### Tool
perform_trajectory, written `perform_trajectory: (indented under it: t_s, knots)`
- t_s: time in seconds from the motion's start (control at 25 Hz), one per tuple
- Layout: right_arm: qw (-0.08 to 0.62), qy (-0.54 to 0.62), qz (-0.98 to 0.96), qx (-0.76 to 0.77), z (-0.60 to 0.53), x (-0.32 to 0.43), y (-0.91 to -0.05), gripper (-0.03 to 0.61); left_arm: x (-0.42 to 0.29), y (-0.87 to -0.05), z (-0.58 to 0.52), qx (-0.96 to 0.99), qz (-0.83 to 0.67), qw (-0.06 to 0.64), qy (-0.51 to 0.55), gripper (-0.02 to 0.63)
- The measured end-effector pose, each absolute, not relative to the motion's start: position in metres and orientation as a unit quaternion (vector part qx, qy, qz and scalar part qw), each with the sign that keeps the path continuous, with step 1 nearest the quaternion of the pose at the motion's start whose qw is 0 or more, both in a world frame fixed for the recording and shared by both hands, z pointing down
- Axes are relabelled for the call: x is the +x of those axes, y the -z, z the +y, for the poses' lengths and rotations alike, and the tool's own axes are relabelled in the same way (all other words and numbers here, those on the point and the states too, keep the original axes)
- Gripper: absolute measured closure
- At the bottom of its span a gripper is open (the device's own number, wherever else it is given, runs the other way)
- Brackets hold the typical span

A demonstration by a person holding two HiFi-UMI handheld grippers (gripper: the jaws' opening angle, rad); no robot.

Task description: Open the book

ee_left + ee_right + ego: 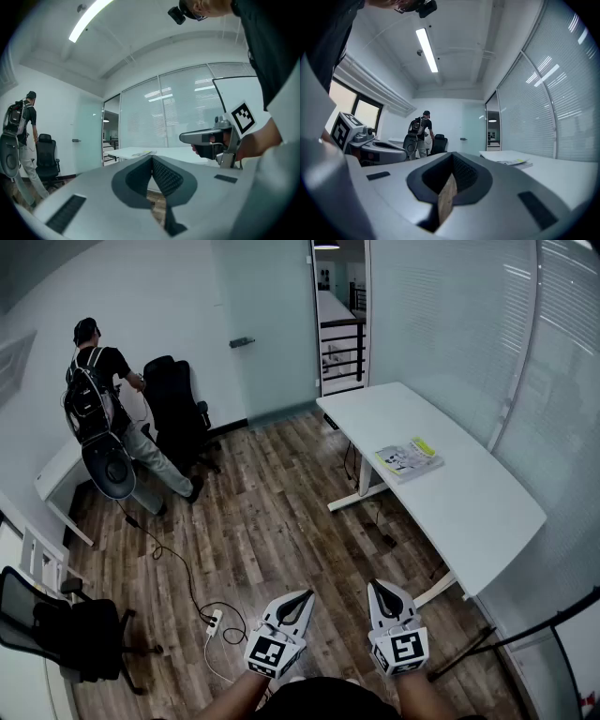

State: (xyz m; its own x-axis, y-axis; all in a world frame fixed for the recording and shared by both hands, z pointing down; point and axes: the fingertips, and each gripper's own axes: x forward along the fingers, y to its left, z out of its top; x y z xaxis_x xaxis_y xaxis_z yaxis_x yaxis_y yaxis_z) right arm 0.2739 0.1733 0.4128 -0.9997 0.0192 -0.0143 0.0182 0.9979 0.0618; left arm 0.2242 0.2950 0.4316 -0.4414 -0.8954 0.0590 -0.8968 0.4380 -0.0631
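Jaws far from book [409, 458]

wood-plank floor [272, 521], white desk [487, 512] by frosted glass wall [450, 306], black office chair [178, 409], ceiling strip light [426, 49].

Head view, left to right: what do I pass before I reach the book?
Person with backpack → left gripper → doorway → book, lying on the white table.
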Motion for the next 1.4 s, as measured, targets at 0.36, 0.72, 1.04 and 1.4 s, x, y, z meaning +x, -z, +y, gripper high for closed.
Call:
perform_trajectory:
  t_s: [0.36, 0.72, 1.04, 1.4]
  knots:
    - [-0.020, -0.044, 0.999, 0.003, 0.184, 0.259, -0.426, 0.575, 0.216, -0.443, 0.300, 0.544, -0.838, 0.019, -0.033, 0.601]
    - [-0.052, -0.016, 0.998, -0.007, 0.205, 0.238, -0.446, 0.574, 0.199, -0.453, 0.316, 0.572, -0.819, 0.024, -0.028, 0.601]
    - [-0.090, -0.038, 0.995, -0.010, 0.225, 0.229, -0.474, 0.574, 0.175, -0.472, 0.343, 0.586, -0.809, 0.042, -0.034, 0.601]
    - [-0.096, -0.013, 0.995, -0.032, 0.210, 0.210, -0.480, 0.574, 0.146, -0.486, 0.325, 0.599, -0.797, 0.068, -0.023, 0.601]
